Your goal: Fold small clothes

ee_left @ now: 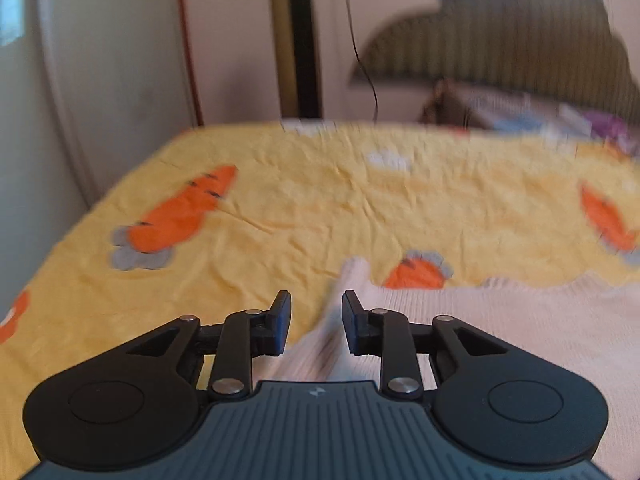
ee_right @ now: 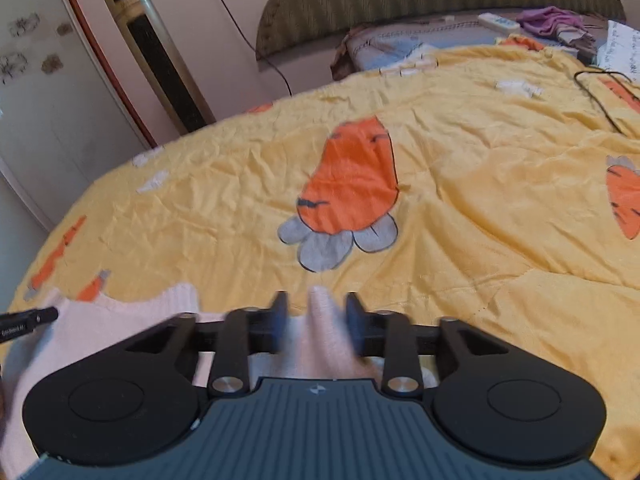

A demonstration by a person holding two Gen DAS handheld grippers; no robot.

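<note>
The left gripper's (ee_left: 316, 322) fingers (ee_left: 280, 326) are seen a little apart, with a blurred ridge of the pink knitted garment (ee_left: 500, 320) lying in the gap between them — the pads are not seen pressing on it, so no grip is read there. Relative to the yellow carrot-print bedcover (ee_left: 320, 200), the garment is spread on its near part, mostly to the right of this gripper, with one strap-like corner reaching toward the nearest carrot (ee_left: 416, 274).

On the right, the right gripper's (ee_right: 316, 322) fingers (ee_right: 358, 330) are likewise held part-open, and a raised peak of the same pink knit stands between them. Motion blur hides whether the pads touch it; a firm pinch is not shown. In this view the garment lies at the bedcover's near edge, stretching leftward, where a tip of the other tool (ee_right: 28, 320) pokes in over it.

As for progress, little is judged done — the garment appears still largely spread out, its shoulder edges showing against the bedcover, and no neat folded stack is seen. The folds themselves are judged to remain, starting with a secure hold on both bunched ridges.
</note>
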